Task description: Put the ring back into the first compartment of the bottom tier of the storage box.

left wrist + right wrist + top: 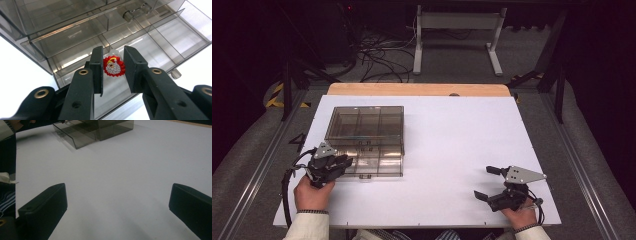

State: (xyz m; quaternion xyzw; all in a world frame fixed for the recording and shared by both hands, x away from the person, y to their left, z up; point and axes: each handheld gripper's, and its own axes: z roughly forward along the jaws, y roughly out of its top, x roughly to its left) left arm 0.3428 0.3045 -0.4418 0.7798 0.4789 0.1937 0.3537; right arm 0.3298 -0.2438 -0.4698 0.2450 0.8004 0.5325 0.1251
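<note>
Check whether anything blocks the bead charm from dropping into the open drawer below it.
Nothing visible does. The left gripper holds the red bead charm between its jaws directly over an open compartment of the pulled-out drawer. That compartment looks bare, with its dividers off to the sides.

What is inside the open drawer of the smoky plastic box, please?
Above the open drawer, the left hand-held gripper holds a red beaded Santa charm. The visible compartments look empty; the jaws cover the part below.
</note>
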